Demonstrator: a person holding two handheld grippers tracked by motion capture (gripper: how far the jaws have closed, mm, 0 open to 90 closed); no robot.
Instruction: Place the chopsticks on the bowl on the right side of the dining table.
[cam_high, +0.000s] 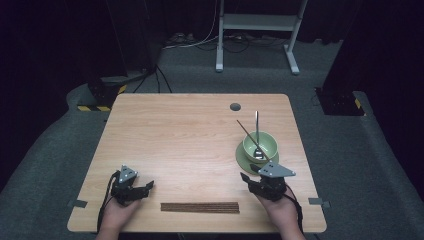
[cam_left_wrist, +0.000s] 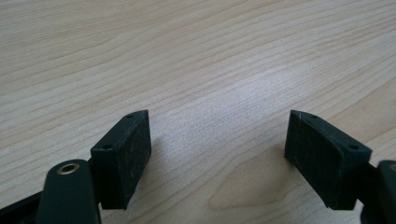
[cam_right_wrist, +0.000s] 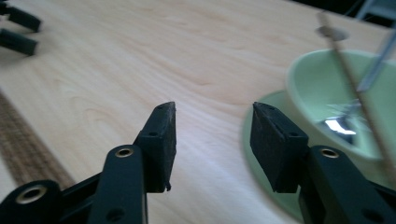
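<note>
The chopstick (cam_high: 252, 139) is leaning in the one green bowl (cam_high: 266, 145) on its saucer (cam_high: 245, 159), beside one spoon (cam_high: 257, 131). The high view is showing a brown row of chopsticks (cam_high: 200, 207), too blurred to count. The right gripper (cam_right_wrist: 212, 116) and left gripper (cam_left_wrist: 217, 135) are gaping, grasping nothing.

Black tongs (cam_high: 147, 186) with brass-ringed screw holes, grey three-cornered plates, black cables.

High view looks down; both tongs' views skim the table (cam_high: 200, 145) closely.
</note>
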